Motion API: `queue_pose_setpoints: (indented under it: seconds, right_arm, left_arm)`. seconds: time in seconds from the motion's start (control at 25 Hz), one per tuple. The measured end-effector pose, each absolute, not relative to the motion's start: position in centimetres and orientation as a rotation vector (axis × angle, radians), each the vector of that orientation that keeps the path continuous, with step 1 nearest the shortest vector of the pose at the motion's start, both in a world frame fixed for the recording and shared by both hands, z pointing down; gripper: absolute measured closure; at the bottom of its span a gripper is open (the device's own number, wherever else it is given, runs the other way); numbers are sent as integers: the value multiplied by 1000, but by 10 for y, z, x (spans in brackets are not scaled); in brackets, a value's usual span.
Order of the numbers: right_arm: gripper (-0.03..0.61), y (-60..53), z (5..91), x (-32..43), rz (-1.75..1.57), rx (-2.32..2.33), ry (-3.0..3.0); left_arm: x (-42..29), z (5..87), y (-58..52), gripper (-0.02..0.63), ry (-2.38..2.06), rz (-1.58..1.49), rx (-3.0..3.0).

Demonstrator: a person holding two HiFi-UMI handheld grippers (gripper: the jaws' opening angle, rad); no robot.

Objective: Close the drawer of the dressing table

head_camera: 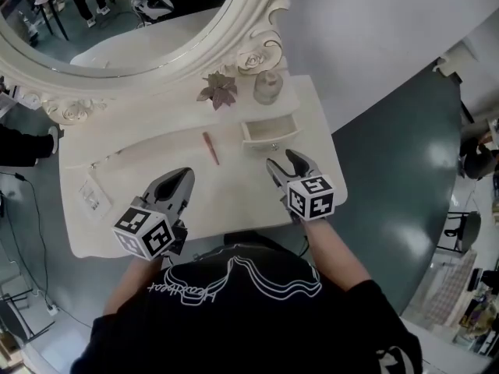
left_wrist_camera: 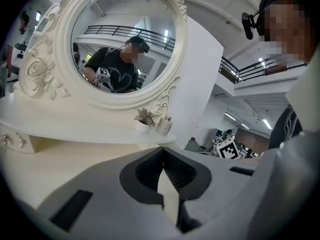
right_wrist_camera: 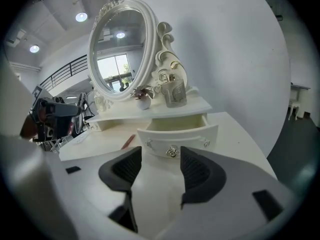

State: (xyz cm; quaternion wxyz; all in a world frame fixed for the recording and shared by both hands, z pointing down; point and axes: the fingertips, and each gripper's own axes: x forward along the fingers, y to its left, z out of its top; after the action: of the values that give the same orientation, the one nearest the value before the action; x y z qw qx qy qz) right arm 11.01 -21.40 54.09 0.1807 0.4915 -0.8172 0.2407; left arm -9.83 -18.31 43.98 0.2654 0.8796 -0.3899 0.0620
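Note:
A small cream drawer [head_camera: 269, 130] stands pulled out from the raised shelf of the white dressing table [head_camera: 140, 185]. In the right gripper view the drawer [right_wrist_camera: 177, 134] shows its front panel with a small metal knob [right_wrist_camera: 172, 152]. My right gripper [head_camera: 285, 164] hovers over the tabletop just in front of that drawer, its jaws open and empty, the knob lined up between them a little way ahead. My left gripper [head_camera: 176, 184] sits over the middle of the tabletop, jaws shut with nothing between them [left_wrist_camera: 162, 166].
A red pencil-like stick [head_camera: 210, 147] lies on the tabletop left of the drawer. On the shelf stand a small purple-leaved plant [head_camera: 218, 90] and a glass bottle [head_camera: 267, 86]. The oval ornate mirror [head_camera: 117, 22] rises behind. A clear flat packet [head_camera: 91, 197] lies near the left edge.

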Motion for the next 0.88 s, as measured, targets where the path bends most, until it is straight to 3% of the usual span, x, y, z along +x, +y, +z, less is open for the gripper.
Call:
queue_pose_setpoints:
  seconds: [0.52, 0.88]
  right_arm:
    - [442, -241, 578, 118, 693, 1425, -2173]
    - [476, -244, 581, 115, 700, 1416, -2178]
  left_arm:
    - [-112, 450, -206, 610, -1104, 163, 2330]
    - [-119, 456, -211, 609, -1124, 168, 2304]
